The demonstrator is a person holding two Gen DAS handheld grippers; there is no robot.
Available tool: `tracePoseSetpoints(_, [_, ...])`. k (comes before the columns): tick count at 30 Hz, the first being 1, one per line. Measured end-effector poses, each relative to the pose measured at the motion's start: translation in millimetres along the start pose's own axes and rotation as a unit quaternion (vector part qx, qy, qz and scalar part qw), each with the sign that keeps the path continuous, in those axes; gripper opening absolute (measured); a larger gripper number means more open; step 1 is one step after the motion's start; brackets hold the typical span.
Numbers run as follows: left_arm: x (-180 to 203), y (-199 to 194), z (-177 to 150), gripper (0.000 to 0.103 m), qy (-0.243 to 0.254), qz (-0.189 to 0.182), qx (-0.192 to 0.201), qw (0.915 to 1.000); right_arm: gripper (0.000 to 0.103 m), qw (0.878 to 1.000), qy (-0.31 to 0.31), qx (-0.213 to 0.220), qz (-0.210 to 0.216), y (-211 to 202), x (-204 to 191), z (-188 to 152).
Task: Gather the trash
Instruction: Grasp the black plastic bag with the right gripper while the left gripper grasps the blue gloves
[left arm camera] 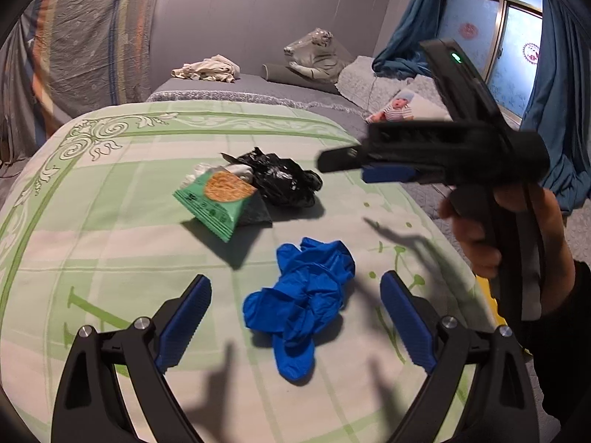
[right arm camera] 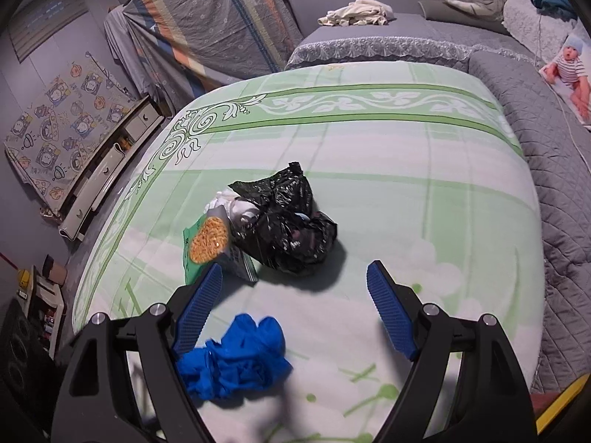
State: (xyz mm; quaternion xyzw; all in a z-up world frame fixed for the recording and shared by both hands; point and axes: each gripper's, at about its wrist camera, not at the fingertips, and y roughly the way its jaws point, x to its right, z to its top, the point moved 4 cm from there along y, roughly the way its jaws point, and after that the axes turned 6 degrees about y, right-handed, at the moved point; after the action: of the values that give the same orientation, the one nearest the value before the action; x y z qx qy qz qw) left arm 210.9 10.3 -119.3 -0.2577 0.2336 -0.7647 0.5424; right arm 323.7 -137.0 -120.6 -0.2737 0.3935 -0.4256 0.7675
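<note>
A crumpled pair of blue gloves (left arm camera: 299, 302) (right arm camera: 236, 354) lies on the green-and-white patterned blanket (left arm camera: 110, 221) (right arm camera: 406, 184). Behind it sit a green snack packet (left arm camera: 218, 195) (right arm camera: 207, 243) and a crumpled black plastic bag (left arm camera: 280, 177) (right arm camera: 284, 225), touching each other. My left gripper (left arm camera: 295, 317) hovers open just short of the gloves, its pads well apart from them. A hand holds my right gripper (left arm camera: 354, 168) (right arm camera: 295, 295) at the right of the left wrist view. It is open with nothing between its pads and points at the black bag, the gloves below its left finger.
A grey quilted bed (right arm camera: 535, 129) runs behind and right of the blanket, with a heap of pale clothes (right arm camera: 354, 13), a plush tiger (left arm camera: 314, 55) and a baby picture (right arm camera: 569, 74). Blue curtains (left arm camera: 561, 110) hang by the window. A low drawer unit (right arm camera: 107, 170) stands at the left.
</note>
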Motion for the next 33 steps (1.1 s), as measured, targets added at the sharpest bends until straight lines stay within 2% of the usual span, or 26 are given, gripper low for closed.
tracePoseSetpoints(4, [8, 7, -1, 0.089, 0.009, -0.005, -0.008, 0.9999, 0.077, 1.0, -0.012, -0.022, -0.002, 20, -8, 4])
tracePoseSetpoints(9, [8, 15, -2, 0.088, 0.01, -0.003, -0.019, 0.9998, 0.077, 0.999, -0.015, -0.026, -0.012, 37, -11, 12])
tracePoseSetpoints(13, [10, 21, -5, 0.08, 0.011, -0.014, -0.035, 0.9992, 0.077, 0.999, -0.015, -0.036, -0.022, 51, -9, 17])
tracePoseSetpoints(16, [12, 27, -7, 0.067, 0.014, -0.021, -0.047, 0.9986, 0.076, 0.999, -0.013, -0.045, -0.028, 64, -6, 19])
tracePoseSetpoints(20, [11, 36, -12, 0.046, 0.01, -0.032, -0.069, 0.997, 0.063, 0.998, -0.015, -0.057, -0.03, 77, -3, 20])
tracePoseSetpoints(24, [10, 39, -15, 0.035, 0.004, -0.04, -0.073, 0.9965, 0.042, 0.998, -0.016, -0.062, -0.028, 83, 1, 22])
tracePoseSetpoints(26, [11, 37, -14, 0.029, 0.006, -0.042, -0.069, 0.9967, 0.036, 0.998, -0.013, -0.062, -0.027, 84, 3, 23])
tracePoseSetpoints(33, [9, 33, -15, 0.021, 0.001, -0.044, -0.062, 0.9971, 0.031, 0.998, -0.011, -0.062, -0.029, 78, 5, 20])
